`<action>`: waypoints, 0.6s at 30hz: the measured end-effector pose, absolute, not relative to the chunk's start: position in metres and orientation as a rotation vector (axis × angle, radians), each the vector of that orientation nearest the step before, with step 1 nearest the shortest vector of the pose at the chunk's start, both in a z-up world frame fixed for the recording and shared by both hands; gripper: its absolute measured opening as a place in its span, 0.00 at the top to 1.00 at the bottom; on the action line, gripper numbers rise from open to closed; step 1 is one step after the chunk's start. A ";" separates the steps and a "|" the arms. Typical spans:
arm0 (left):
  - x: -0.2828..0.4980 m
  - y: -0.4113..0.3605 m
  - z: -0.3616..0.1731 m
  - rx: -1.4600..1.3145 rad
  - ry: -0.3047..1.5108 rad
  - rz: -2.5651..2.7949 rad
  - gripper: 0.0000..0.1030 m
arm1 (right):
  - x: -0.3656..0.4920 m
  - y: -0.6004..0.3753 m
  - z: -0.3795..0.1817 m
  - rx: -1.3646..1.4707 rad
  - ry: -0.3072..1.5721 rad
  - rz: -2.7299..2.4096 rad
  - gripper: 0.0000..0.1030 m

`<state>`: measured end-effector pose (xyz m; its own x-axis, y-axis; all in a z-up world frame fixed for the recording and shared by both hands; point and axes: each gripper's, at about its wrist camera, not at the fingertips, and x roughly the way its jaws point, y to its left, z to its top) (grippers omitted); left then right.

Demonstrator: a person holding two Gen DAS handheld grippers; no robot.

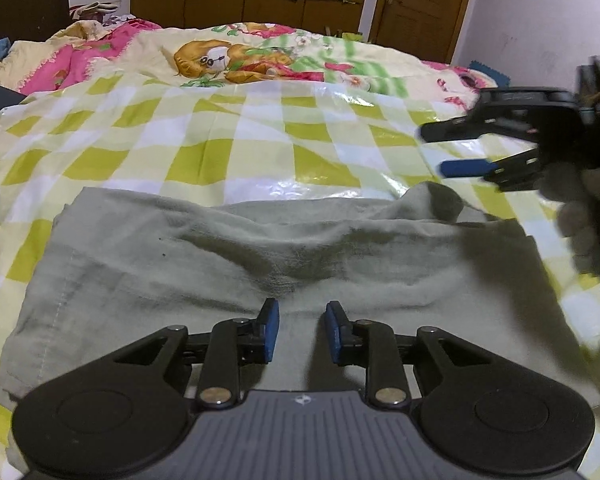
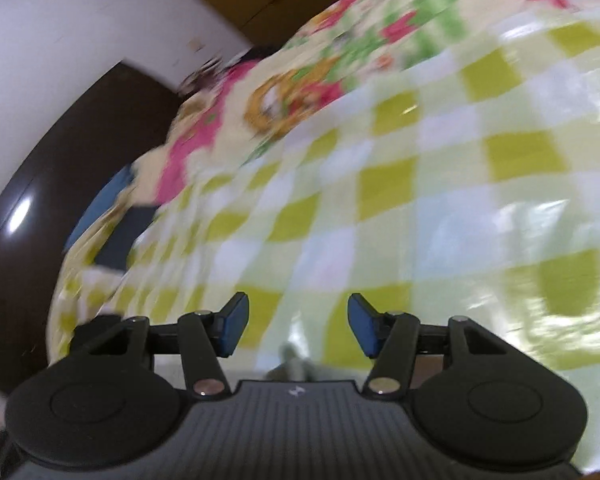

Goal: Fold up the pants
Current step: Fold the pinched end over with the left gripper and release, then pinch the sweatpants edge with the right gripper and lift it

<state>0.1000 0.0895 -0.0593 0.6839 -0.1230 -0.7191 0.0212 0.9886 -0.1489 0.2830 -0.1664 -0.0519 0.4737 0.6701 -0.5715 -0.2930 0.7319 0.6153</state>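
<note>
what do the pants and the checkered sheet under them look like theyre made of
The pants look like soft woven cotton or a similar cloth, matte grey-green: they show limp creases, a stitched seam and no shine. The checkered sheet looks like plastic or plastic-coated cloth, glossy: bright white glare patches and crinkly ridges run across its green and white squares. Neither can be settled by look alone.

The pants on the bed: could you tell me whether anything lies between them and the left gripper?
Nothing visible does. The left gripper hangs open directly over the grey pants, with only bare fabric between and ahead of its fingers.
</note>
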 end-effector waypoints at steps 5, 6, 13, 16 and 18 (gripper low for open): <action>0.101 0.084 -0.059 -0.123 0.824 -0.051 0.59 | 0.226 -0.199 -0.035 0.399 0.861 0.547 0.44; 0.100 0.083 -0.059 -0.120 0.827 -0.046 0.57 | 0.212 -0.207 -0.037 0.399 0.872 0.526 0.44; 0.092 0.067 -0.055 -0.051 0.859 -0.029 0.54 | 0.139 -0.246 -0.071 0.455 0.981 0.402 0.44; 0.088 0.062 -0.054 -0.039 0.871 -0.021 0.53 | 0.130 -0.248 -0.079 0.491 0.975 0.396 0.43; 0.086 0.060 -0.053 -0.032 0.879 -0.018 0.53 | 0.130 -0.247 -0.079 0.513 0.970 0.394 0.41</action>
